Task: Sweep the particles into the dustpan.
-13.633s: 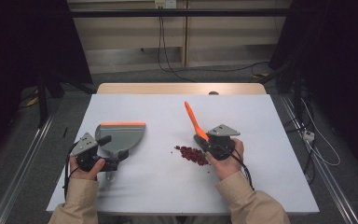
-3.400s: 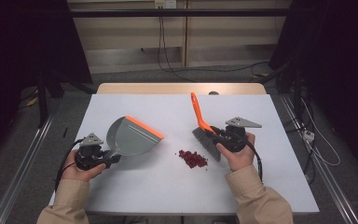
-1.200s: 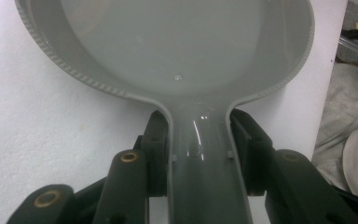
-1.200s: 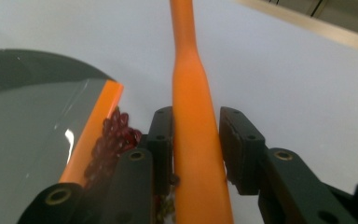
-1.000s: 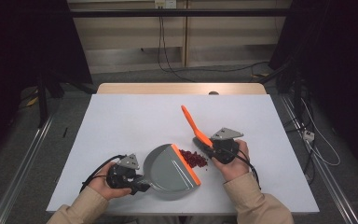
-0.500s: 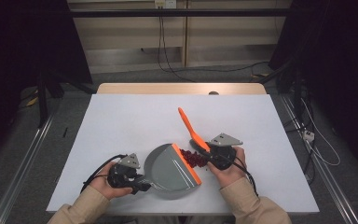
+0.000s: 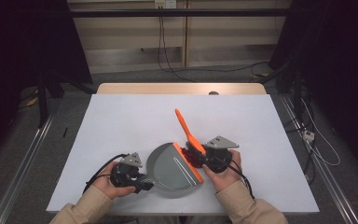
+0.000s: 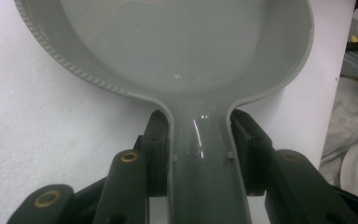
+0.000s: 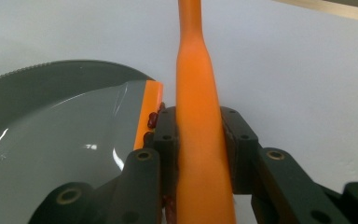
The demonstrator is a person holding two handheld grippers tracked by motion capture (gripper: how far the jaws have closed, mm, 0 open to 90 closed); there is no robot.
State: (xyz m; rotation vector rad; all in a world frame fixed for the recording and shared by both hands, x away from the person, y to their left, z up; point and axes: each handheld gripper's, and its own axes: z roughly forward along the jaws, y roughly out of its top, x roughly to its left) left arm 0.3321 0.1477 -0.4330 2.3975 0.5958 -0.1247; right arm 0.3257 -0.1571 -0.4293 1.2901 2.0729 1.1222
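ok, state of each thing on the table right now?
dustpan: flat on the table, empty, handle clamped.
brush: handle tilted up, head down at the dustpan's orange lip.
red bits: heaped against the lip, none inside.
left gripper: shut on dustpan handle.
right gripper: shut on brush handle.

brush: bristles hidden under right gripper, tip cut at 12 o'clock | dustpan: lip cut at 12 o'clock | red bits: mostly hidden

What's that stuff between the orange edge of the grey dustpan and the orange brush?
A small heap of dark red bits lies between the dustpan lip and the brush, seen in the high view and the right gripper view.
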